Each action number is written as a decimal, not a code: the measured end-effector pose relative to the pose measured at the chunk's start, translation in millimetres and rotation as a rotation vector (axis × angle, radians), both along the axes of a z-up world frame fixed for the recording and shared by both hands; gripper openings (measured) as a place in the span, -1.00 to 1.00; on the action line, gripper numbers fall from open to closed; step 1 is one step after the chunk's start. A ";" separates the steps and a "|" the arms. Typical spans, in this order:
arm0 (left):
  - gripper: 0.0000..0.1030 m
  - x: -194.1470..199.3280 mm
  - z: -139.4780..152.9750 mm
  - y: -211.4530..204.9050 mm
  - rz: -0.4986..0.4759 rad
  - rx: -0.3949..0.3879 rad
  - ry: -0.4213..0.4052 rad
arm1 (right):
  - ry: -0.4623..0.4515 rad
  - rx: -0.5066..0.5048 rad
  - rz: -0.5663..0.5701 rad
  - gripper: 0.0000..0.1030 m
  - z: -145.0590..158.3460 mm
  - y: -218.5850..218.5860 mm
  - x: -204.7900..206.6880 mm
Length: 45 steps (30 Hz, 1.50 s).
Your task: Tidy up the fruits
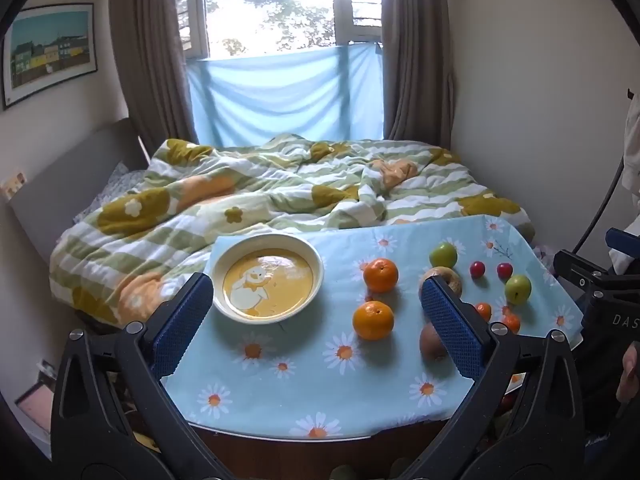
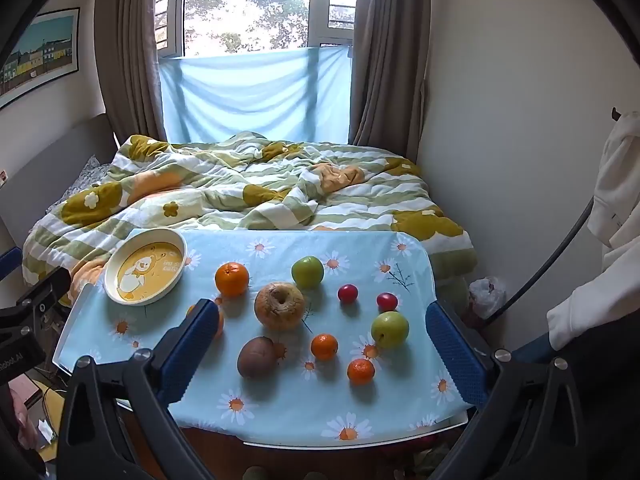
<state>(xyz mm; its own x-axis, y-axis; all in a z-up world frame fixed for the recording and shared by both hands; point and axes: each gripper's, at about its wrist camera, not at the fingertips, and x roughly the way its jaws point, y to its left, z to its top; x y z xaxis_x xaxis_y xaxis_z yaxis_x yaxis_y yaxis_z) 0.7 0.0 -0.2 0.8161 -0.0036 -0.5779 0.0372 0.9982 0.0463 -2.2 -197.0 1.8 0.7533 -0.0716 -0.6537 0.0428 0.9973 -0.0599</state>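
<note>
Fruits loose on bench; both our claws gape empty — a careless nudge could roll them off.

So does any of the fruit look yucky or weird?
Yes. The big tan fruit in the middle of the table looks wrinkled and shrivelled, with a sunken pit on top, unlike the smooth green apples and oranges around it. It looks old. Nothing is spilled, and the bowl holds no fruit.

Beyond the tabletop I see a rumpled floral duvet on the bed, brown curtains, and a framed picture.
</note>
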 end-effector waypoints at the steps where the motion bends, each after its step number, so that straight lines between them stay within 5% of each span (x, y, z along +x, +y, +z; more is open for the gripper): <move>1: 1.00 -0.9 0.2 -0.4 0.000 0.009 -0.018 | 0.000 0.003 0.001 0.99 -0.1 0.2 0.2; 45: 1.00 -5.8 6.8 -4.5 -0.002 0.001 -0.036 | -0.006 0.024 -0.011 0.99 0.1 -2.9 -2.1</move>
